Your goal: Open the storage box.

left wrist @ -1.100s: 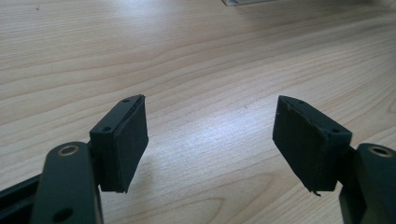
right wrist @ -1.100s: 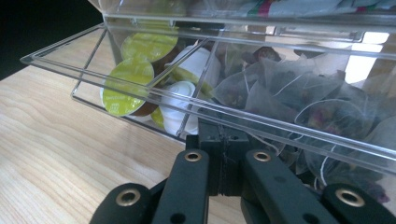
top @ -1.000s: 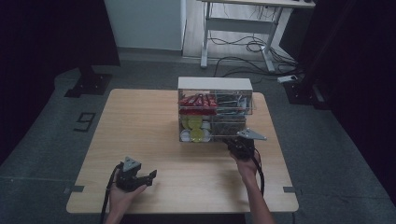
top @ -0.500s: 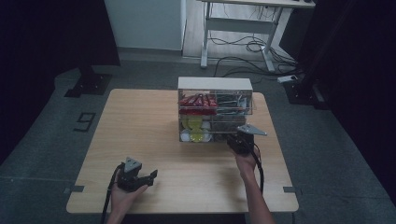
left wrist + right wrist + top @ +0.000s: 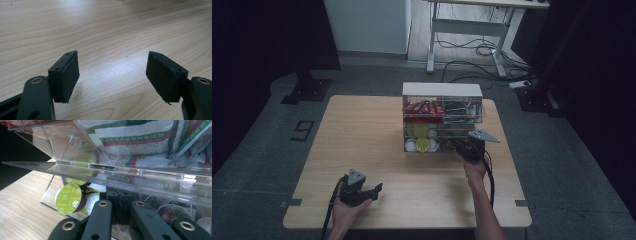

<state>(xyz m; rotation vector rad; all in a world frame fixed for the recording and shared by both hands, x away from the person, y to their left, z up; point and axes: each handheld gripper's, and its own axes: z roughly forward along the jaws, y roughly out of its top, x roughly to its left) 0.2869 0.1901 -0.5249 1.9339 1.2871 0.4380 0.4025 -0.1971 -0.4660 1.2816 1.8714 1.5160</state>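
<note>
- Spreading across the high view, the wooden surface (image 5: 372, 145) is carrying a clear acrylic organizer (image 5: 442, 120) that is standing toward its far right side.
- Sitting in the organizer's upper tier, red packets (image 5: 422, 109) are lying at the left and printed sachets (image 5: 140, 140) at the right; the sachets are showing green and red bands with small print too fine to read.
- Filling the lower left compartment, coffee capsules (image 5: 68, 198) are lying on their sides; one green lid is reading "CAPPUCCINO", with a smaller line above it that I cannot make out.
- Lying in the lower right compartment, clear pouches (image 5: 172, 213) are showing dried bits inside.
- Reaching into that lower right compartment, the right gripper (image 5: 464, 148) is poking in with its jaws closed together; the frames are not showing whether anything is pinched between them.
- Resting low over the near left of the surface, well apart from the organizer, the left gripper (image 5: 112, 75) is standing wide open, holding and touching nothing, with bare wood showing between its pads (image 5: 68, 75).
</note>
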